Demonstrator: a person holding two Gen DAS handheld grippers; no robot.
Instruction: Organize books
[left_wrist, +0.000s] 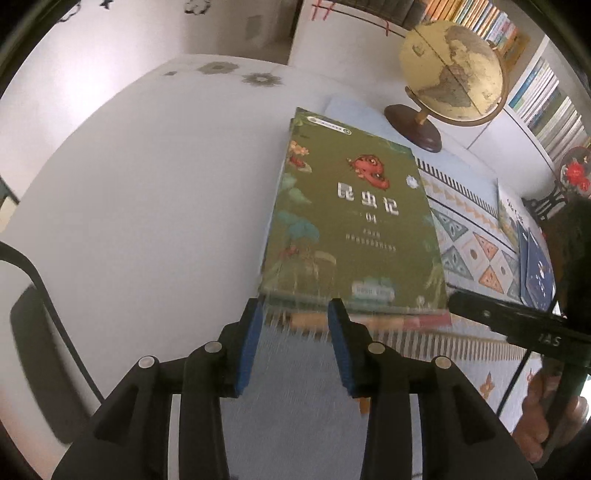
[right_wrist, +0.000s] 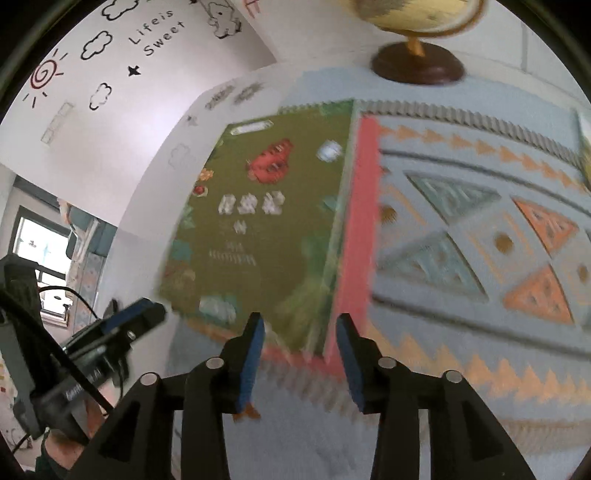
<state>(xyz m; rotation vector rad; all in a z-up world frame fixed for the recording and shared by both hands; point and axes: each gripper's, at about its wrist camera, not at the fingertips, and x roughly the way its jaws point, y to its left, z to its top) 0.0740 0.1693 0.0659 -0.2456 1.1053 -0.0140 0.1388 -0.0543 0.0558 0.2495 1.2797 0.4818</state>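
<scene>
1. A globe (left_wrist: 452, 70), cream and tan, stands on a dark round wooden base (left_wrist: 413, 125) near the far edge of the table, at the far end of the patterned cloth.
2. A patterned cloth (right_wrist: 480, 229) covers the right part of the white table (left_wrist: 147, 184); it is pale blue with orange and teal triangles and a toothed border.
3. The wall (right_wrist: 122, 92) beyond the table's far left corner carries drawn clouds, a red spiral sun, a black star and the words "Lifeis Sweet".
4. A dark chair (left_wrist: 33, 332) stands off the table's left edge.
5. A window (right_wrist: 40, 251) shows bright at the far left of the right wrist view.
</scene>
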